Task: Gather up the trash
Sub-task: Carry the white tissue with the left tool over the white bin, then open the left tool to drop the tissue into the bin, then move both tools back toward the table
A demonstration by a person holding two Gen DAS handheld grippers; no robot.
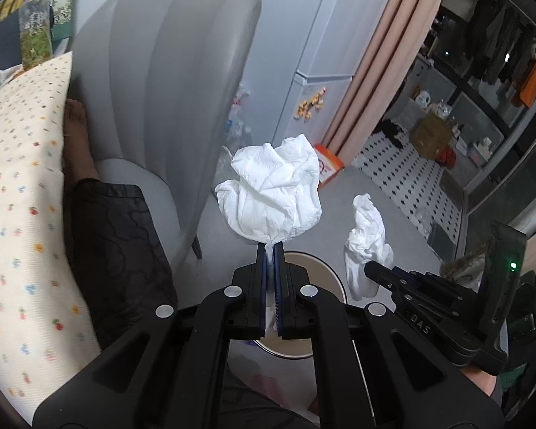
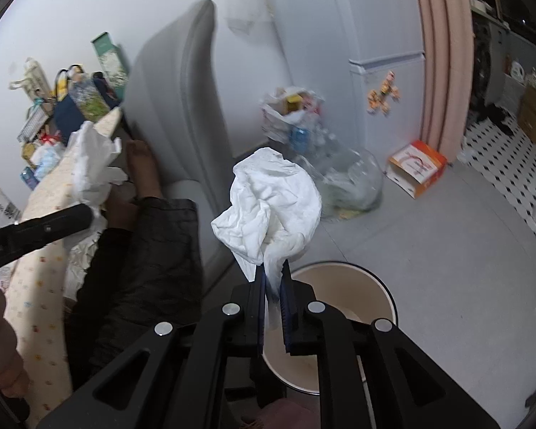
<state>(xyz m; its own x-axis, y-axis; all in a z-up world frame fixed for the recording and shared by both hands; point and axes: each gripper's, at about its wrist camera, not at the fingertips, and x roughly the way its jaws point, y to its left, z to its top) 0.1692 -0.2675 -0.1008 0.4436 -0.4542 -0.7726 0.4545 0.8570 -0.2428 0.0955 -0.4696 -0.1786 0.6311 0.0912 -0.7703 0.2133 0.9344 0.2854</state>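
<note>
My left gripper [image 1: 270, 250] is shut on a crumpled white tissue [image 1: 273, 193], which stands up above its tips. Under those tips sits a round bin [image 1: 330, 279] with a cream inside. My right gripper [image 2: 273, 268] is shut on a second crumpled tissue [image 2: 268, 207], with a fold of it pinched between the blue pads. The bin [image 2: 361, 286] lies just below and beyond it. In the left wrist view the right gripper [image 1: 371, 268] and its tissue [image 1: 366, 243] hang at the bin's right side. In the right wrist view the left gripper [image 2: 85, 211] and its tissue [image 2: 93, 164] are far left.
A grey armchair [image 1: 168, 71] stands left of the bin. A person's leg in dark trousers [image 1: 118, 243] and a patterned pillow [image 1: 21, 178] rest on it. A clear bag of bottles [image 2: 346, 182], an orange box [image 2: 416, 168] and a white fridge [image 2: 386, 107] line the far side.
</note>
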